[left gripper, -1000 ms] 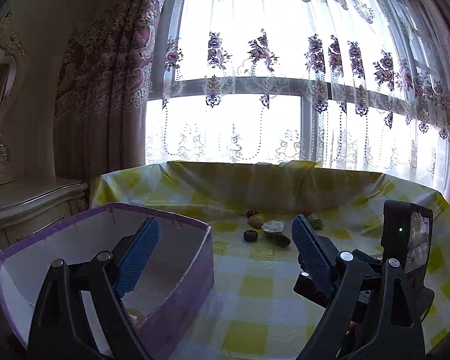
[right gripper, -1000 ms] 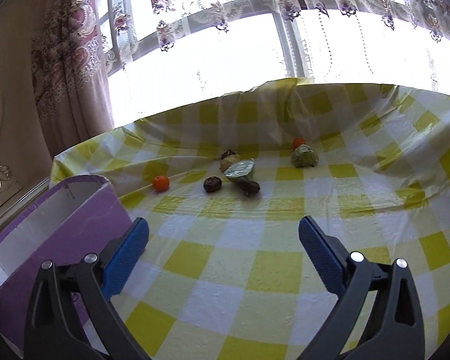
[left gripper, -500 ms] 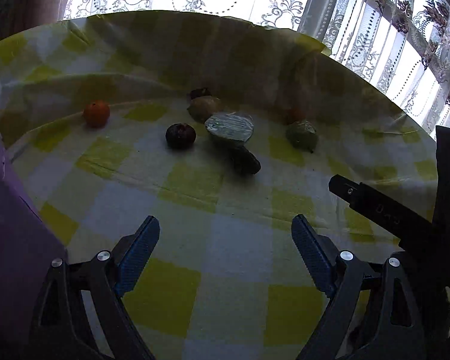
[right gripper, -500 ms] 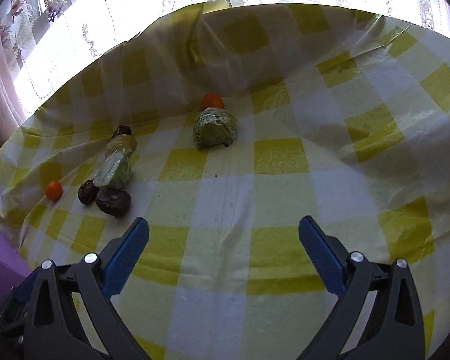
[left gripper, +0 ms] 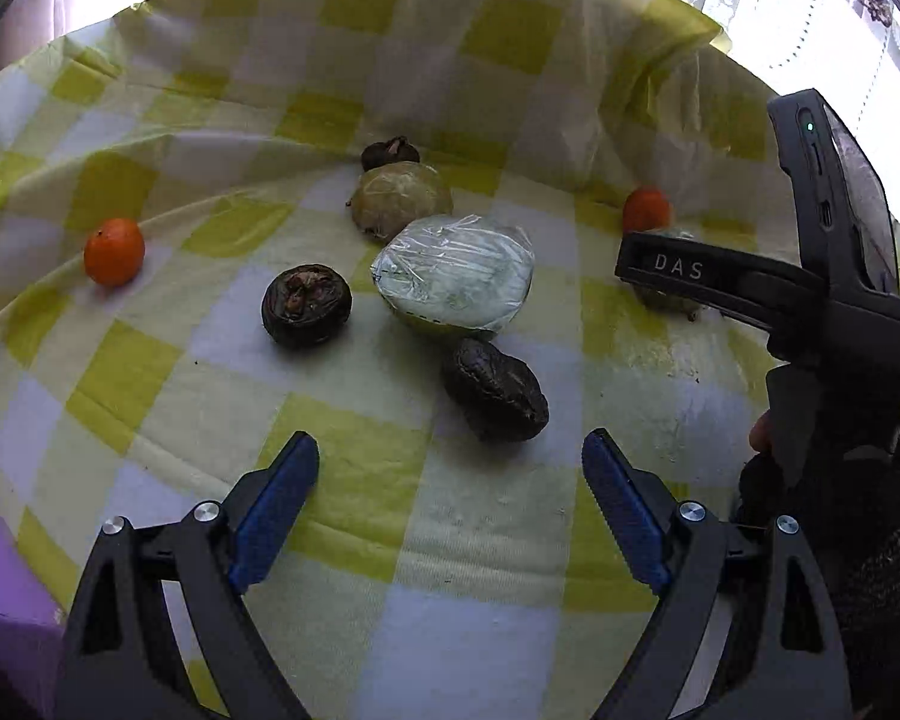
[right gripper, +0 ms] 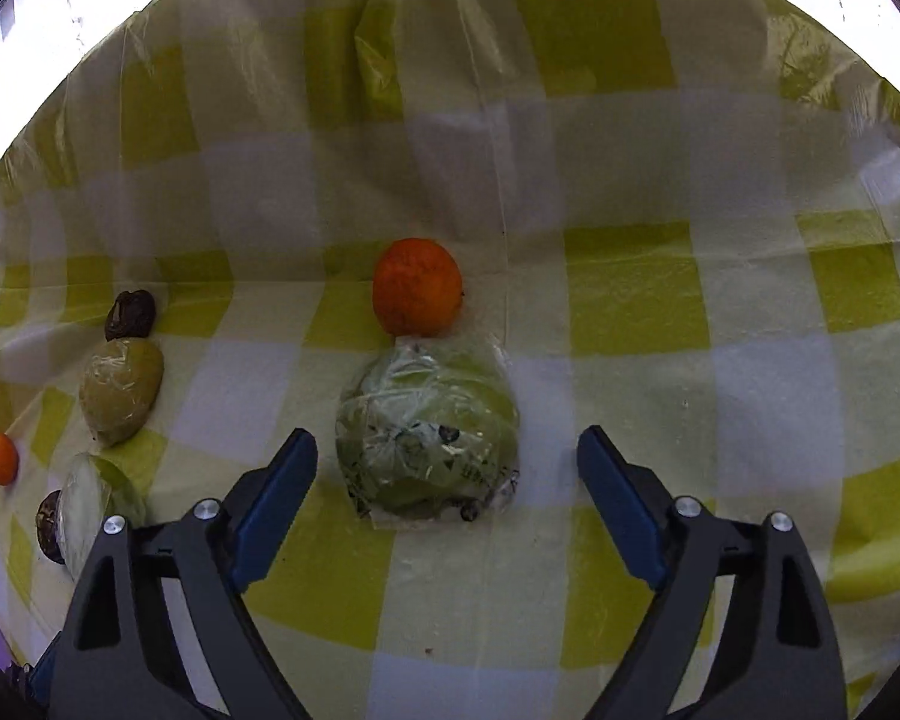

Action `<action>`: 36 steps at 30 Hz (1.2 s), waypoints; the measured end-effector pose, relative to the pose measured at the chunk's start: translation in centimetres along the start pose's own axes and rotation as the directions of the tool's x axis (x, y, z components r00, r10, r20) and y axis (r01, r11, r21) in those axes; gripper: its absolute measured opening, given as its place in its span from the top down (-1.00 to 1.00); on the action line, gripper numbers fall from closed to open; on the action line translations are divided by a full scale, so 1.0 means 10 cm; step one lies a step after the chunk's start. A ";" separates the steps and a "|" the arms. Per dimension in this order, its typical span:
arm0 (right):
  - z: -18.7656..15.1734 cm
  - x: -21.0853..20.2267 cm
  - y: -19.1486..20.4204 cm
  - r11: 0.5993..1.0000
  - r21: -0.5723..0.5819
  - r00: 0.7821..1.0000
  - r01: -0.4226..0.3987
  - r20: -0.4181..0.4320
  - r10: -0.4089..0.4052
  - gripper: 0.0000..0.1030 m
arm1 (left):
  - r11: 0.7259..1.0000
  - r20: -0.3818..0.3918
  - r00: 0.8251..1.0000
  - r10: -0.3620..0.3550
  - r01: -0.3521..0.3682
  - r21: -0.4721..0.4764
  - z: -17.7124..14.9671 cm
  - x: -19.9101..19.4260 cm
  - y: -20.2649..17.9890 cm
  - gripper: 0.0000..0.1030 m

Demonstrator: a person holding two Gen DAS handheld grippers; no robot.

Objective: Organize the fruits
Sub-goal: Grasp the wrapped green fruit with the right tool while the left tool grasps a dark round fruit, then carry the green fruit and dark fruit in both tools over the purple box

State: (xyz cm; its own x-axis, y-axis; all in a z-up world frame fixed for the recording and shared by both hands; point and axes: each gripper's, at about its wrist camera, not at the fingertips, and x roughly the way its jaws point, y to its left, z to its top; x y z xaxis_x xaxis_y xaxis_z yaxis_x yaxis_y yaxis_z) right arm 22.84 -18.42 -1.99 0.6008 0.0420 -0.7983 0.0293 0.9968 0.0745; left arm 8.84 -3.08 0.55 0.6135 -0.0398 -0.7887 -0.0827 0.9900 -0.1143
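Currently both claws are sitting wide open, nothing gripped. Left claw (left gripper: 450, 486) is hovering low over the bench w/ the yellow-white checked cloth (left gripper: 150, 372). Just ahead of its tips, slightly right of centre: a dark wrinkled fruit (left gripper: 495, 390). Touching that one from behind is the cut half fruit in cling film (left gripper: 455, 279), cut face up. Behind that, a pale green wrapped fruit (left gripper: 402, 198), and a small dark fruit (left gripper: 390, 151) at the cloth fold. A second dark round fruit (left gripper: 306, 305) is lying left of the film-wrapped half, apart from it. Small orange (left gripper: 114, 251) is sitting well off to the left, alone. Purple box edge (left gripper: 0, 588) is showing at bottom left.

Right claw (right gripper: 447, 489) is straddling a green wrapped fruit (right gripper: 426, 438), which is lying between the blue pads (right gripper: 621, 516), gaps on both sides, no contact. A bigger orange (right gripper: 417, 287) is touching the far side of that fruit. In left wrist view the right claw body marked DAS (left gripper: 750, 282) is covering most of the same green fruit; the orange is peeking out behind it.
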 end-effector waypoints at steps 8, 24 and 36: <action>-0.03 -0.01 0.17 0.999 -0.046 1.000 0.008 0.025 -0.007 -0.20 | 0.993 -0.015 0.996 0.086 -0.084 0.087 0.14 0.15 -0.15 -0.43; -0.10 -0.10 -0.13 0.997 0.055 0.997 -0.056 0.052 0.053 -0.19 | 0.998 0.074 0.997 -0.037 0.040 -0.045 -0.05 -0.15 0.09 0.29; -0.86 -0.85 -0.47 0.968 0.203 0.983 -0.148 0.135 0.122 -0.19 | 0.982 0.064 0.994 -0.094 0.103 -0.156 -0.62 -0.59 0.53 0.29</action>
State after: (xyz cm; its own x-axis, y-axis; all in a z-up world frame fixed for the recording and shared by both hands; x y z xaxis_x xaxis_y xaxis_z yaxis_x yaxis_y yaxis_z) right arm 10.72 -22.91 -0.75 0.7024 0.1533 -0.6951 0.1015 0.9450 0.3110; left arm -0.07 1.57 0.88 0.6677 -0.1237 -0.7341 -0.1410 0.9472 -0.2879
